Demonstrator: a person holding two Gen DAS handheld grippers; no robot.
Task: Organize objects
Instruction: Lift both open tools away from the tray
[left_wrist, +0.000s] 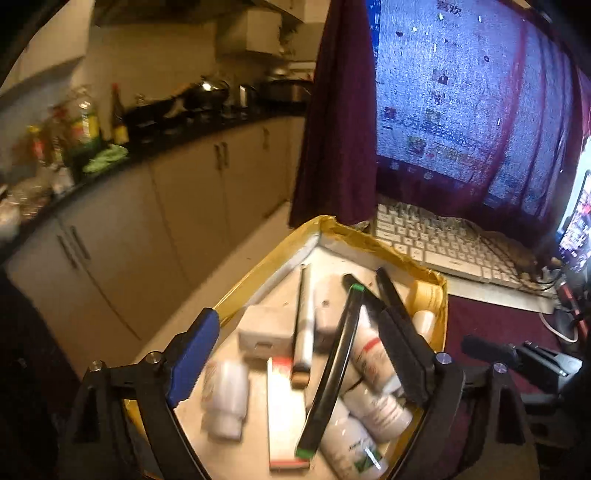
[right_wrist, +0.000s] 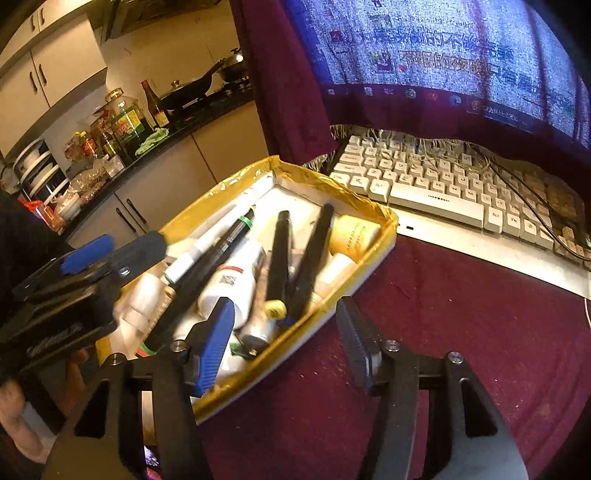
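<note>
A shallow box with a yellow taped rim (left_wrist: 373, 240) (right_wrist: 369, 201) sits on the maroon cloth. It holds several white bottles (left_wrist: 225, 398) (right_wrist: 236, 280), black pens (left_wrist: 332, 369) (right_wrist: 279, 254), a white marker (left_wrist: 304, 321) (right_wrist: 199, 251), a small white box (left_wrist: 264, 334) and a yellow-labelled jar (right_wrist: 352, 234). My left gripper (left_wrist: 299, 363) (right_wrist: 110, 251) is open above the box's contents, holding nothing. My right gripper (right_wrist: 286, 339) is open over the box's near right corner, empty.
A white keyboard (left_wrist: 439, 240) (right_wrist: 461, 184) lies behind the box under a cloth-draped monitor (left_wrist: 461, 110) (right_wrist: 443, 55). A kitchen counter with bottles (left_wrist: 88, 125) (right_wrist: 125, 125) and cabinets runs at left. Maroon cloth (right_wrist: 461, 350) covers the table at right.
</note>
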